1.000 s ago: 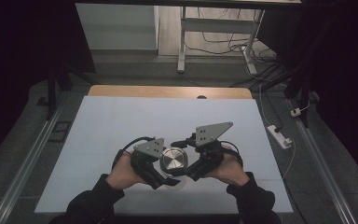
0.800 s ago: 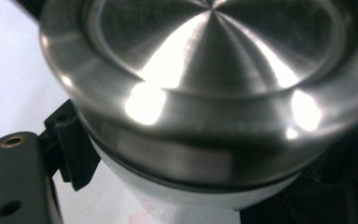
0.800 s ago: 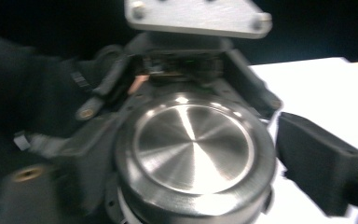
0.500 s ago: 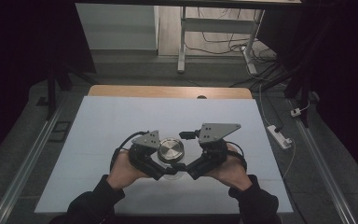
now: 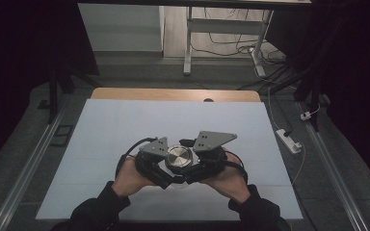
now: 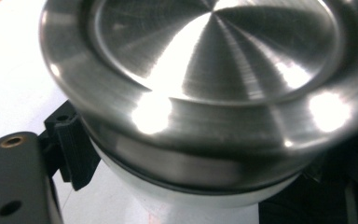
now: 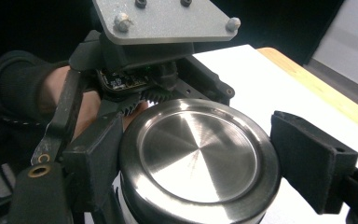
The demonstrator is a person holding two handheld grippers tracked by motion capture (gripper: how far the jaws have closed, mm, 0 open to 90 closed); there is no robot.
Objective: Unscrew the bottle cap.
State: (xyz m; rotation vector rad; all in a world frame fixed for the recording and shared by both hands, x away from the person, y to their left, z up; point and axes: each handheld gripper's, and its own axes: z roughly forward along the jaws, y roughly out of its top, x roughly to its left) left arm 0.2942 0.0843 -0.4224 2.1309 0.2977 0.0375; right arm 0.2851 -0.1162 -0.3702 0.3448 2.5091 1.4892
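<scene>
The lid [image 5: 178, 157] has just been re-gripped by the right gripper [image 7: 200, 158] (jaws closing again); the jar [image 6: 191, 205] stays clamped in the left gripper [image 5: 160, 169], so unscrewing likely continues.

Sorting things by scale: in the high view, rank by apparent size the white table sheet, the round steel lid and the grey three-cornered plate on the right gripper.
1. White table sheet
2. Grey three-cornered plate and round steel lid: too alike to rank.

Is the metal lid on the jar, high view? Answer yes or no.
Yes, the round metal lid sits on top of the jar, between the left gripper and right gripper.
</scene>
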